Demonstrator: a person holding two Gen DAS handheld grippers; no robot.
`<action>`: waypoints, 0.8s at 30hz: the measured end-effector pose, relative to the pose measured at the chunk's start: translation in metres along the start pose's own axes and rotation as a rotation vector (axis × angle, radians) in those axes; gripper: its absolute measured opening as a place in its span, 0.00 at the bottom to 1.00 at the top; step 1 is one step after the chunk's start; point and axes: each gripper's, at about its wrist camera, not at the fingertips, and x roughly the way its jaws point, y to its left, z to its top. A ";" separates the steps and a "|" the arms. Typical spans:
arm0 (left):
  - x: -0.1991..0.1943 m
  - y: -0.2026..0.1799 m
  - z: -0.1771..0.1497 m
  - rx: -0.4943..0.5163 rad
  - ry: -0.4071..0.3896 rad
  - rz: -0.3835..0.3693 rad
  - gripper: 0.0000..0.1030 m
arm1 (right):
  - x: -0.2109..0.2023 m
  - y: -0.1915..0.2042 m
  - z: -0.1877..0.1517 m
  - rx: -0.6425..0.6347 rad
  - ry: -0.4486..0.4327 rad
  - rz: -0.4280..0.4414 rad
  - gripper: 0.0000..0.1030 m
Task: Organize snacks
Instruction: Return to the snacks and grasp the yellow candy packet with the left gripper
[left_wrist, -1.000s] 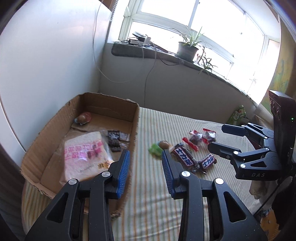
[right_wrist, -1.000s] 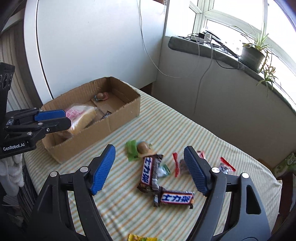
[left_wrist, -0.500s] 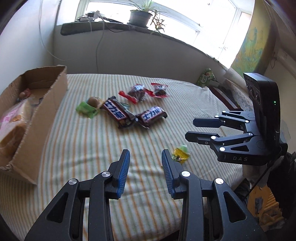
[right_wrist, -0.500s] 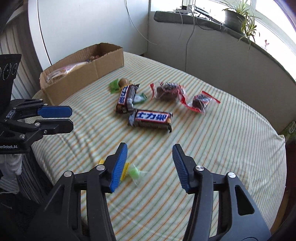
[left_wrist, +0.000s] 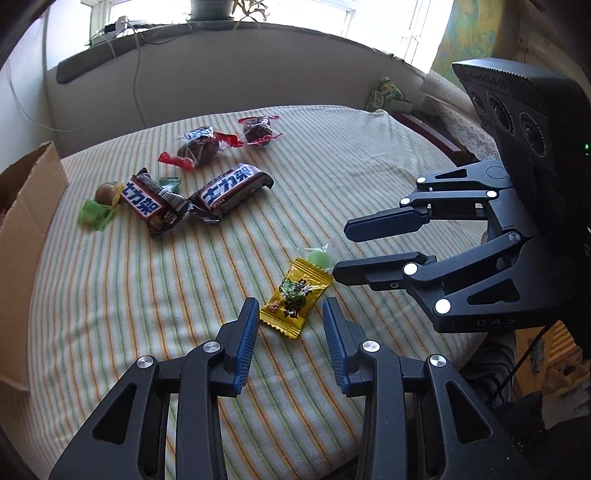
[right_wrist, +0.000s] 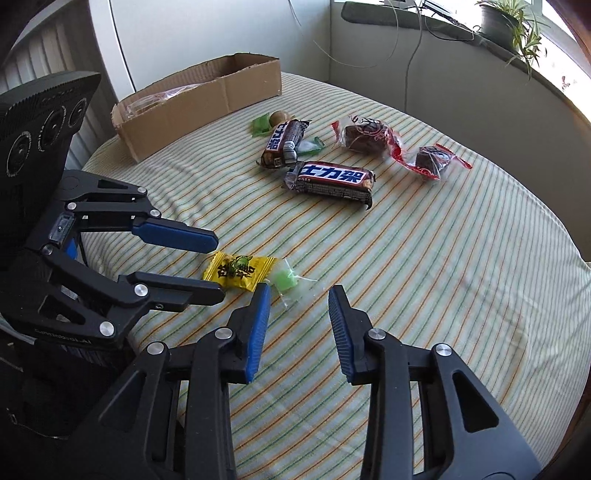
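A yellow candy packet (left_wrist: 294, 302) lies near the table's front edge with a green wrapped candy (left_wrist: 319, 257) touching it. My left gripper (left_wrist: 290, 308) is open, its fingertips on either side of the yellow packet's near end. My right gripper (right_wrist: 300, 293) is open just short of the green candy (right_wrist: 284, 279) and beside the yellow packet (right_wrist: 238, 271). Two Snickers bars (left_wrist: 232, 191) (left_wrist: 151, 203), two red-wrapped brown cakes (left_wrist: 197, 147) (left_wrist: 258, 131) and small green and brown candies (left_wrist: 99, 203) lie further back.
A cardboard box (right_wrist: 199, 99) with a bagged snack inside stands at the table's left end. The round table has a striped cloth (right_wrist: 461, 258). A windowsill with plants and cables runs behind. Each gripper appears in the other's view (left_wrist: 388, 240) (right_wrist: 173, 258).
Both grippers have swung away from the box and the middle of the table and come down close to the yellow packet and green candy at the front edge. The right jaws have narrowed.
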 end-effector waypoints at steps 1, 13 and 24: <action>0.003 0.000 0.001 0.000 0.004 0.002 0.33 | 0.002 0.001 0.001 -0.010 0.005 -0.004 0.33; 0.015 0.001 0.007 0.038 0.006 0.042 0.27 | 0.014 -0.001 0.005 -0.071 0.007 -0.009 0.33; 0.015 0.007 0.008 -0.010 -0.020 0.033 0.20 | 0.021 0.001 0.008 -0.078 0.013 -0.009 0.25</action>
